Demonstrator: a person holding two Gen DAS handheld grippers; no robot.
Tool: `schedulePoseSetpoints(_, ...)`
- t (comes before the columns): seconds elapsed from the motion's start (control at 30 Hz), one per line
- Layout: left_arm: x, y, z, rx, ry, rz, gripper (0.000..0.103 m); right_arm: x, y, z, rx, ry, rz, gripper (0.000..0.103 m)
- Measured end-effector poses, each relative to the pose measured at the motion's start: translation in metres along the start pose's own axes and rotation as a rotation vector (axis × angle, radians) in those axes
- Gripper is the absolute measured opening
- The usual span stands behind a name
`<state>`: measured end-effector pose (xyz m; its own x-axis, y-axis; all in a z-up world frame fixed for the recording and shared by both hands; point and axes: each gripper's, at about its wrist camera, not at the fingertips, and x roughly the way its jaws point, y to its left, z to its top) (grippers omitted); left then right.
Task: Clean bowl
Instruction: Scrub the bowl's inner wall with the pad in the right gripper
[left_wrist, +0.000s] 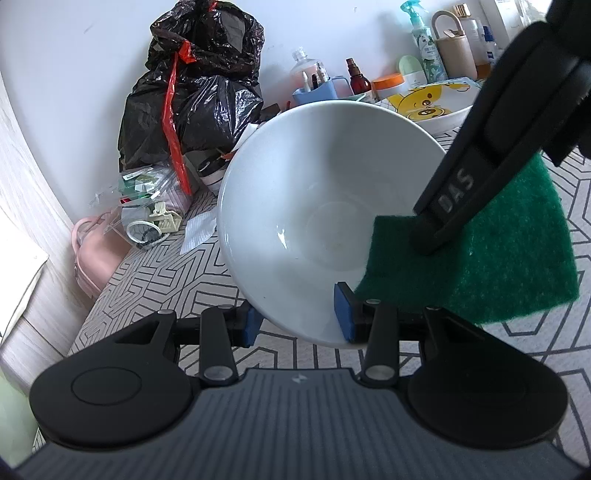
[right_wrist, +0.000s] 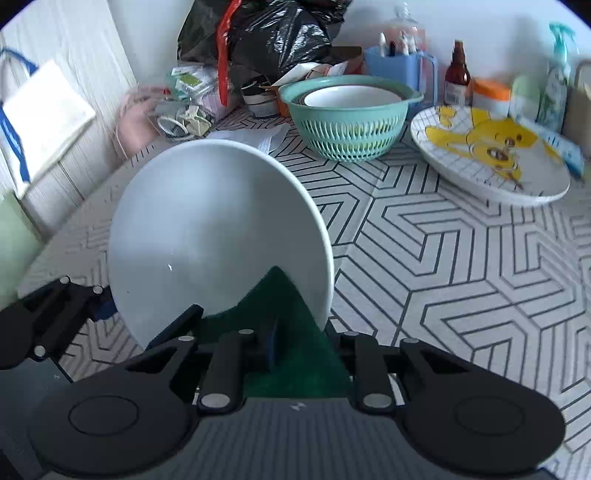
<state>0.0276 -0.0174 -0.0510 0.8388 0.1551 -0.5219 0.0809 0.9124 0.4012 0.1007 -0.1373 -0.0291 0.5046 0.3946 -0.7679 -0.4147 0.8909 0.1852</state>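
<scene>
The left hand-held gripper (left_wrist: 300, 322) clamps the near rim of a plain white ceramic bowl (left_wrist: 317, 206), one blue pad (left_wrist: 344, 312) inside the bowl and the other blue pad (left_wrist: 251, 325) against its outer wall. The bowl is lifted clear of the tabletop (left_wrist: 155, 273), a surface with a grey-and-white geometric line pattern, and tilted so that its hollow faces the left wrist camera.

The right hand-held gripper (left_wrist: 430, 236) reaches in from the upper right of the left one, its fingers closed on a dark green scouring pad (left_wrist: 480, 266). The pad's left edge overlaps the bowl's inner wall just above the left gripper's inner pad. In the right wrist view a pointed corner of the pad (right_wrist: 280, 295) lies against the bowl (right_wrist: 214, 236) straight ahead of the right gripper (right_wrist: 271, 350).

Beyond the bowl, ahead of the right gripper, stand a teal plastic colander (right_wrist: 351, 118) holding a white bowl, and to its right a white plate with a yellow cartoon bear (right_wrist: 487, 155). A black rubbish bag with a red tie (left_wrist: 192, 88) sits far ahead and left of the left gripper.
</scene>
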Motion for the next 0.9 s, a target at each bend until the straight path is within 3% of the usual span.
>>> schedulePoseSetpoints(0.17,0.001,0.002,0.001,-0.004,0.008,-0.011,0.04,-0.002,0.006,0.001,-0.026,-0.017,-0.035,0.019)
schedulePoseSetpoints(0.53,0.0,0.004,-0.002,-0.01,0.004,-0.02,0.042,-0.008,-0.003,0.022,0.014,-0.063,-0.024,0.012)
schedulePoseSetpoints(0.9,0.0,0.003,-0.002,-0.007,0.008,-0.021,0.043,-0.008,0.004,0.026,-0.027,-0.102,-0.054,0.017)
